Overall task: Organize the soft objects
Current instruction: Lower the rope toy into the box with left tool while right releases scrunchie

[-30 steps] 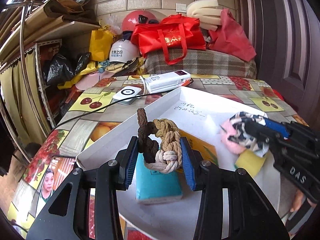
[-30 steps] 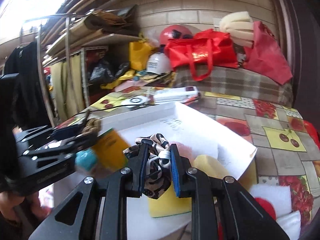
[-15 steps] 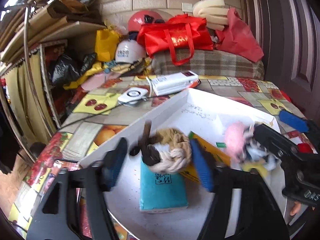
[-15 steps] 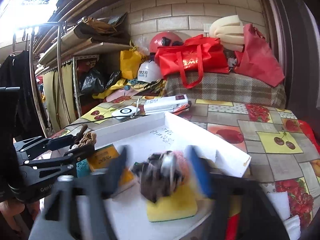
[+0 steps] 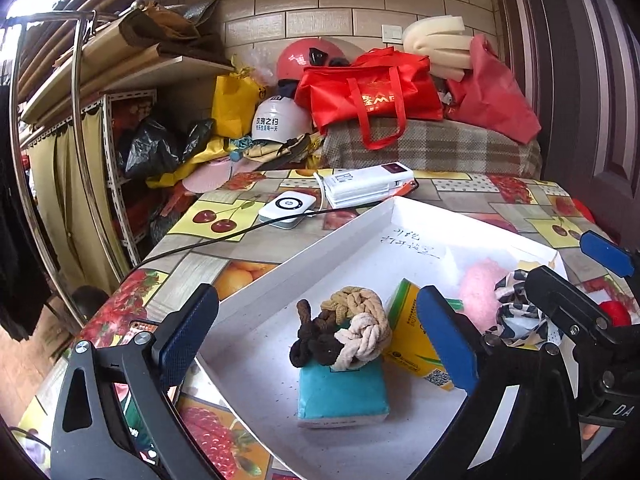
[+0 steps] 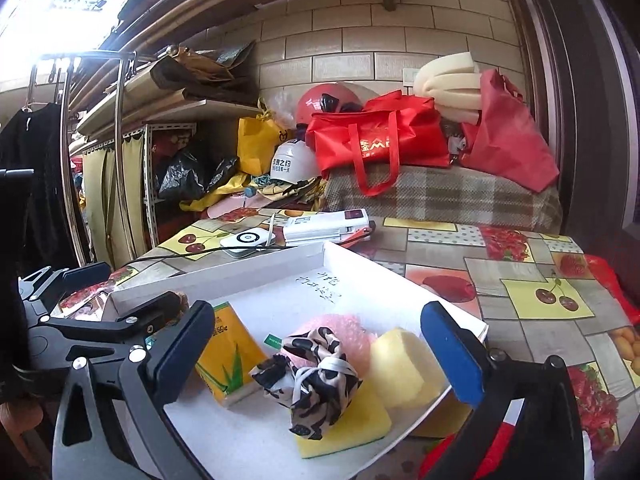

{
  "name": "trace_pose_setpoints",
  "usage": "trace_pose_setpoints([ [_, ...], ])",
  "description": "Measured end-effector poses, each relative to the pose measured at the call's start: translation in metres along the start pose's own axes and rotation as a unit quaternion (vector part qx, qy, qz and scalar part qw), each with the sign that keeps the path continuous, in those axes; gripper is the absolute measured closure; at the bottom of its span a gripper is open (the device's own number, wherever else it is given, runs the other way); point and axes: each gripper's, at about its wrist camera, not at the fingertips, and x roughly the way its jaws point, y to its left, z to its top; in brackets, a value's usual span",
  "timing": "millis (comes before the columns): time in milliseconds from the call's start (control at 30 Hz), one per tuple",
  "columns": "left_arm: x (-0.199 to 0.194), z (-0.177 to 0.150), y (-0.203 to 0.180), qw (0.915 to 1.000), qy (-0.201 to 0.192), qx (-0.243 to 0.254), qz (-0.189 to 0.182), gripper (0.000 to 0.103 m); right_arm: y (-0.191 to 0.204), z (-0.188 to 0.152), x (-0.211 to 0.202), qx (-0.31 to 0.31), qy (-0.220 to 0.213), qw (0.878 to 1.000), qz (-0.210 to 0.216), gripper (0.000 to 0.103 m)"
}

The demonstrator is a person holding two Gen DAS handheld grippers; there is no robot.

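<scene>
A white tray [image 5: 304, 256] [image 6: 440, 300] lies on the table. In the left wrist view a knotted rope toy [image 5: 344, 332] rests on a teal tissue pack [image 5: 342, 394] inside the tray. My left gripper [image 5: 316, 344] is open around the toy, not touching it. In the right wrist view a leopard-print cloth bundle [image 6: 312, 376] lies on a flat yellow sponge [image 6: 356, 424], beside a pink fluffy thing [image 6: 340, 332] and a yellow foam block [image 6: 400, 368]. My right gripper [image 6: 316, 356] is open and empty around the bundle.
A yellow tissue pack [image 6: 230, 356] [image 5: 416, 340] lies in the tray. Behind the tray are a white charger [image 5: 287, 208], its black cable [image 5: 208, 242] and a white power bank [image 5: 368, 186]. Bags and helmets crowd the back. A shelf rack [image 5: 80, 160] stands left.
Both grippers have opened wide. The left let go of the rope toy onto the teal pack. The right let go of the leopard bundle onto the yellow sponge. Both have drawn back a little.
</scene>
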Motion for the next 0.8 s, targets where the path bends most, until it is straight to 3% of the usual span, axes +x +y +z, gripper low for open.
trace_pose_setpoints([
  [467,-0.005,0.001,0.002,0.9999,-0.015,0.003,-0.001,0.003,-0.004,-0.001,-0.008,0.01,-0.016,1.0,-0.012,0.0],
  [633,-0.015,0.0,0.001,0.9992,-0.04,0.005,0.002,0.003,-0.004,-0.003,-0.018,0.016,-0.03,0.998,-0.06,0.0],
  [800,-0.032,-0.003,0.0,0.997,-0.077,0.001,0.005,0.003,-0.007,-0.008,-0.035,0.021,-0.04,0.998,-0.052,0.0],
])
